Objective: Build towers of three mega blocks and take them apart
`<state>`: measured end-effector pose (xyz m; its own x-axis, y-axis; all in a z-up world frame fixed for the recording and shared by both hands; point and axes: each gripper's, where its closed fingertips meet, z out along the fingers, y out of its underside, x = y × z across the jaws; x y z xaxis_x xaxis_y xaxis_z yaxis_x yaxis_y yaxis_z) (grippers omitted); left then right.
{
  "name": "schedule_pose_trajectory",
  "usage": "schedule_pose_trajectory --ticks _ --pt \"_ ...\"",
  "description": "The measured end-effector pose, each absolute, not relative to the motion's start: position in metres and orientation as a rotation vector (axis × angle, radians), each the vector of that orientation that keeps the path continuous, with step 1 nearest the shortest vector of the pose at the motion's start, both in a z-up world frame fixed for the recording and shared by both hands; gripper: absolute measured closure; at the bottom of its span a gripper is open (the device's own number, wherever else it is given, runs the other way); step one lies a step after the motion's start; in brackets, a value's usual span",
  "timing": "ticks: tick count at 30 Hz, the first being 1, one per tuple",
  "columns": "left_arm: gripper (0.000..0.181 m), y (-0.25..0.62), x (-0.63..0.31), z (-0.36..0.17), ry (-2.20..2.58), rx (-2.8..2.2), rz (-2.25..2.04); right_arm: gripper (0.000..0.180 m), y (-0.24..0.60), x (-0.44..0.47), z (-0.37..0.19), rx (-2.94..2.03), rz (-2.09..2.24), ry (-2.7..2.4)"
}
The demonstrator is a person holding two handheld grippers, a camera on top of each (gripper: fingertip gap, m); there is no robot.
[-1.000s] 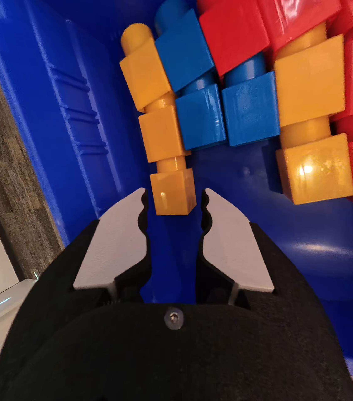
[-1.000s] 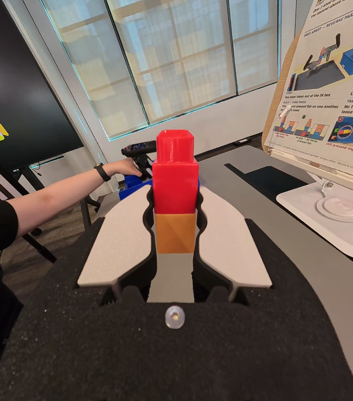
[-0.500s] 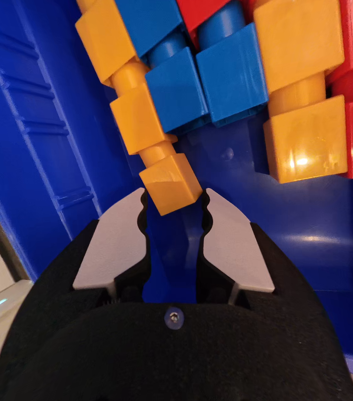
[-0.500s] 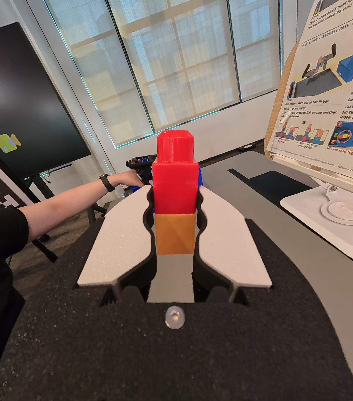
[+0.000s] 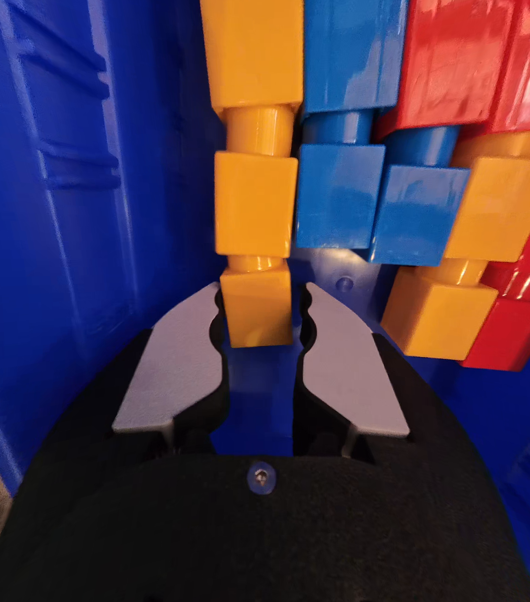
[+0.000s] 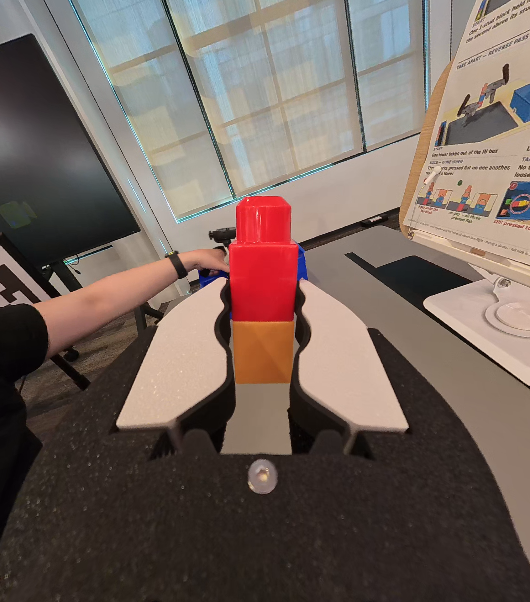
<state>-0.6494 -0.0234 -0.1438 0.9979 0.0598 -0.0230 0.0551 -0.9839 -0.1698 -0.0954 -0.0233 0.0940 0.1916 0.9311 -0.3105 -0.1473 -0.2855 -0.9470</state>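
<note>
Glossy blue bin (image 5: 61, 195), left gripper (image 5: 260, 312) agape around yellow tower (image 5: 253, 202); right gripper (image 6: 262, 309) clamping red-orange stack (image 6: 262, 293).

Bright window (image 6: 257, 97) daylight; glare on glossy blocks (image 5: 452, 65), blurred, wide-angle-warped edges.

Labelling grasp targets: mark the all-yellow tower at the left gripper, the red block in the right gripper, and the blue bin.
all-yellow tower (image 5: 257, 306), left wrist view, nearest block.
red block (image 6: 262, 280), right wrist view, front face.
blue bin (image 5: 61, 228), left wrist view, inner side wall.
</note>
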Motion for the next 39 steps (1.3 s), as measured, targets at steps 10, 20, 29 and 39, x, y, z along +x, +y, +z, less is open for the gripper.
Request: schedule_pose_trajectory --ticks 10,20,29,39 --pt "0.144 -0.034 -0.648 -0.135 -0.064 -2.998 -0.057 0.144 -0.023 -0.094 0.093 -1.434 1.324 -0.807" --pt "0.144 -0.046 -0.621 -0.03 0.041 -2.582 -0.401 0.144 -0.02 -0.101 0.088 -1.446 1.336 -0.809" --pt "0.145 -0.052 -0.442 0.108 0.414 -1.743 -1.239 0.144 -0.036 -0.161 0.079 -1.4 1.45 -0.941" --pt "0.145 -0.033 -0.263 0.177 0.594 -1.245 -1.528 0.144 -0.063 -0.208 0.077 -1.241 1.453 -1.08"
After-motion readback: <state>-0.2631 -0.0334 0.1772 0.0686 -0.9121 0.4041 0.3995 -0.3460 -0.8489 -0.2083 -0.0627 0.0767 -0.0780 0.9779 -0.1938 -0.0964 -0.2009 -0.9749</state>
